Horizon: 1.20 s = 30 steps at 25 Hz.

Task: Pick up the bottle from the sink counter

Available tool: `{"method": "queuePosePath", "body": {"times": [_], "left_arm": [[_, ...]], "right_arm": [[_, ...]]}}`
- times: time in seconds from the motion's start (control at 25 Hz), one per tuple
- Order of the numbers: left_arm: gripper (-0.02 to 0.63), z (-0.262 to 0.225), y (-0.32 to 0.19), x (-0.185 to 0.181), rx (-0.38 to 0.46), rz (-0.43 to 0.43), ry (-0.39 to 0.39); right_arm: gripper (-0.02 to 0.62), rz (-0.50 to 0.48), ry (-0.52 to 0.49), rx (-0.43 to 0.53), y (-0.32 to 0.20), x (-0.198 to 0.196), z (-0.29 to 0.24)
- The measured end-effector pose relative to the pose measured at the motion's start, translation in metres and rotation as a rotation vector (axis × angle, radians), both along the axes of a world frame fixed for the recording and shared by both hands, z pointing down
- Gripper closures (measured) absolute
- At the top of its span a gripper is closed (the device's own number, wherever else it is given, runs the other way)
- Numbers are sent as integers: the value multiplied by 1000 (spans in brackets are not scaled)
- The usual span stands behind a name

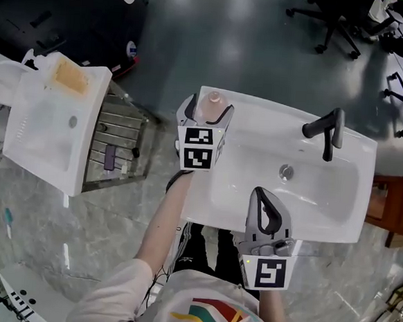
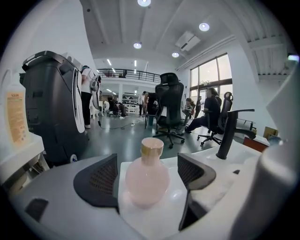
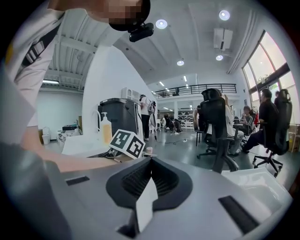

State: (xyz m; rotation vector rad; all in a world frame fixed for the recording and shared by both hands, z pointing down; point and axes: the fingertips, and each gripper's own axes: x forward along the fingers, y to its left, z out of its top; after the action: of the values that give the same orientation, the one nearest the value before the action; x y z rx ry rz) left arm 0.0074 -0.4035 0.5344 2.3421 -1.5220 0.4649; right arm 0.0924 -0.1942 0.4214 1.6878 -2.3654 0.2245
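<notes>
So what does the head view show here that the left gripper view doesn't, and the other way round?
Only the head view: the right gripper, shut, over the front of the sink, the drain, and a second white basin off to the left. Only the left gripper view: the left gripper open, with a gap between each pad and the pink bottle, and an office chair behind. Both: the pink bottle upright on the sink counter, and the black faucet.

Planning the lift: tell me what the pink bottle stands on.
The bottle stands on the white sink counter. Anything directly beneath its base is covered by the bottle itself.
</notes>
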Motion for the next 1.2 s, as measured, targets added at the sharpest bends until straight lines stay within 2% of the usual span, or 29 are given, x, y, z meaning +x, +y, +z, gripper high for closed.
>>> {"method": "queuePosePath", "body": {"times": [0.28,0.92,1.2], "left_arm": [[227,28,-11,4,-42,6,-12],[229,37,-14,8,-45,50,-99],[228,38,-14,7,-61,59,-108]], "right_arm": [[583,-3,-9,-40,1,-6,19],[583,5,-21,-74,4,-10,32],[583,25,-20,-80,7,-3,34]]}}
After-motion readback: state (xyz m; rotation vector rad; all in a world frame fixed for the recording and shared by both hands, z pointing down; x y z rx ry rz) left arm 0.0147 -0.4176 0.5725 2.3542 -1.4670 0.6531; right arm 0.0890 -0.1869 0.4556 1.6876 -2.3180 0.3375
